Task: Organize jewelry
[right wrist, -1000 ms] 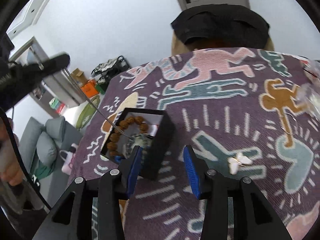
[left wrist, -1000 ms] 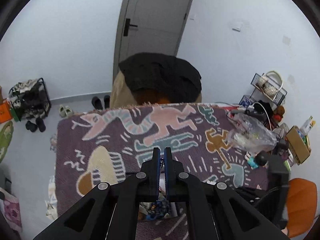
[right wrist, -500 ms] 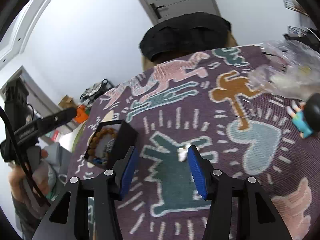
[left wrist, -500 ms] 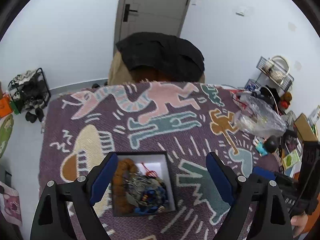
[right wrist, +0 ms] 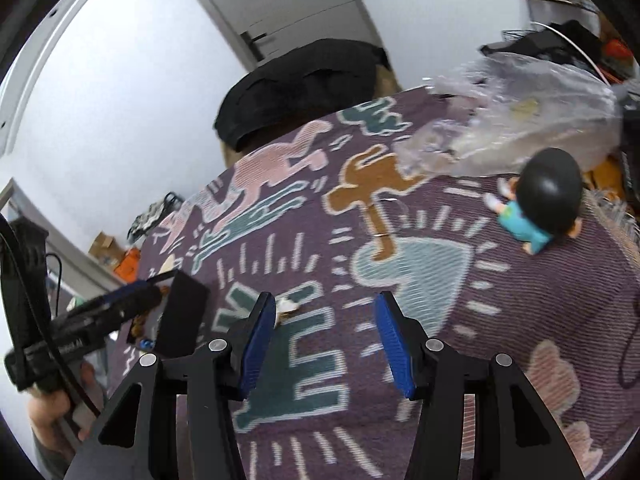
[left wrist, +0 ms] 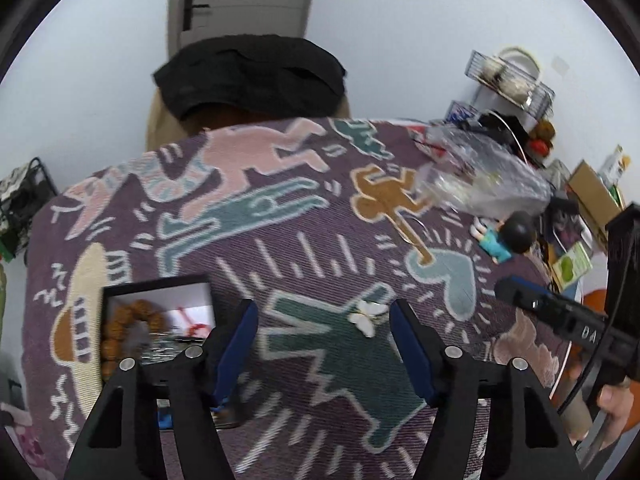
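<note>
Both grippers spread wide, nothing pinched. Left gripper poised above the purple woven cloth with cartoon figures covering the tabletop, fingers straddling a small white butterfly-shaped jewelry piece lying on the dark green figure, nearer the right finger than the left. Right gripper hovering over the same patch, the white piece just beside its left finger, not between the pads.

Open black square box with white lining sitting near left, holding a brown wooden bead bracelet and a tangle of other pieces, something red and something blue among them. Likely step in hand: picking up the white piece for transfer to the box. To do well: choose one gripper only, keeping the other clear to avoid a collision over such a small target; centre the piece between the pads; come down almost to the cloth; close gently, since a thin flat piece could slip or skate on the weave. Lifting straight up before travelling left to the box advisable, then release low inside the rim.

Far right: crumpled clear plastic bag and a small doll with black round head and teal shirt, lying on the cloth. A thin metal ring seemingly resting on the orange figure.

Writing: partial white letters "DA" on the other gripper's body in the left wrist view; lettering ending in "AI" in the right wrist view, too blurred to read fully.
</note>
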Available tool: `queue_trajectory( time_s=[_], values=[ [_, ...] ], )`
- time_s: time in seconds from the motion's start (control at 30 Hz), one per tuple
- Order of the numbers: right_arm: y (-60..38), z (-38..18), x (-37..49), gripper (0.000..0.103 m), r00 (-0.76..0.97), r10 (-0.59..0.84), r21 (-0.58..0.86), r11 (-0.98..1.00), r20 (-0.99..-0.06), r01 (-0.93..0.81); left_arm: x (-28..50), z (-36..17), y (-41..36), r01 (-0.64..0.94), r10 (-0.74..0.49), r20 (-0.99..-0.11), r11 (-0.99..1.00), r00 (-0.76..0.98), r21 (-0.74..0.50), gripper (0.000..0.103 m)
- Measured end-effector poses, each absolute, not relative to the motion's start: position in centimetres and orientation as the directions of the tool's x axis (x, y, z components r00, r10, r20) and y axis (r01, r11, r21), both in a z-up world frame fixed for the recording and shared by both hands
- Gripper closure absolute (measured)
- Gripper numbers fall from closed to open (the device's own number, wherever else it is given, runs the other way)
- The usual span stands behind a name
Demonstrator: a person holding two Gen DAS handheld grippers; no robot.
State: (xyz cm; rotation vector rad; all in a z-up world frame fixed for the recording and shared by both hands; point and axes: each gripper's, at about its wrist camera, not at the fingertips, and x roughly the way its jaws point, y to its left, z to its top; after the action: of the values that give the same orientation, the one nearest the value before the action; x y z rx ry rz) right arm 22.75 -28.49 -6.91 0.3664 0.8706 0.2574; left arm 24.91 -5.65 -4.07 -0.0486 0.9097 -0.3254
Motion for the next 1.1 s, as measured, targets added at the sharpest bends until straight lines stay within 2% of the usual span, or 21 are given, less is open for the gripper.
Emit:
queue_trajectory(
  time_s=[0.2, 0.67, 0.73, 0.87, 0.97, 1.03, 1.1],
  values=[
    [-31.4, -7.7, 22.7, 0.051, 0.632, 0.332, 0.422, 0.907, -0.700, -0.009, 26.1, -6.4, -8.7, 0.307, -0.313, -0.803, 0.936, 0.507, -0.171, 0.049],
    [-34.7, -10.1, 22.9, 0.051, 0.622, 0.309, 0.431, 0.901, -0.719, 0.050, 28.6, -11.3, -12.4, 0.349, -0.280, -0.866, 0.927, 0.414, -0.133, 0.049],
    [-34.6, -10.3, 23.1, 0.051, 0.615, 0.314, 0.428, 0.903, -0.724, 0.043, 29.1, -11.9, -12.8, 0.355, -0.273, -0.876, 0.926, 0.398, -0.127, 0.059],
    [-34.2, -10.5, 23.8, 0.051, 0.601, 0.313, 0.408, 0.913, -0.736, 0.024, 29.4, -12.6, -13.2, 0.364, -0.245, -0.882, 0.927, 0.402, -0.091, 0.061],
    [-33.9, -10.8, 24.3, 0.051, 0.588, 0.309, 0.395, 0.918, -0.747, 0.019, 29.6, -12.7, -13.3, 0.361, -0.230, -0.884, 0.929, 0.407, -0.076, 0.067],
    [-33.6, -11.0, 24.8, 0.051, 0.578, 0.311, 0.389, 0.921, -0.755, 0.012, 30.0, -12.6, -13.2, 0.351, -0.206, -0.886, 0.935, 0.415, -0.053, 0.085],
    [-33.2, -11.0, 25.4, 0.051, 0.569, 0.308, 0.378, 0.926, -0.762, 0.005, 30.5, -12.6, -12.6, 0.331, -0.213, -0.888, 0.941, 0.408, -0.073, 0.096]
  ],
)
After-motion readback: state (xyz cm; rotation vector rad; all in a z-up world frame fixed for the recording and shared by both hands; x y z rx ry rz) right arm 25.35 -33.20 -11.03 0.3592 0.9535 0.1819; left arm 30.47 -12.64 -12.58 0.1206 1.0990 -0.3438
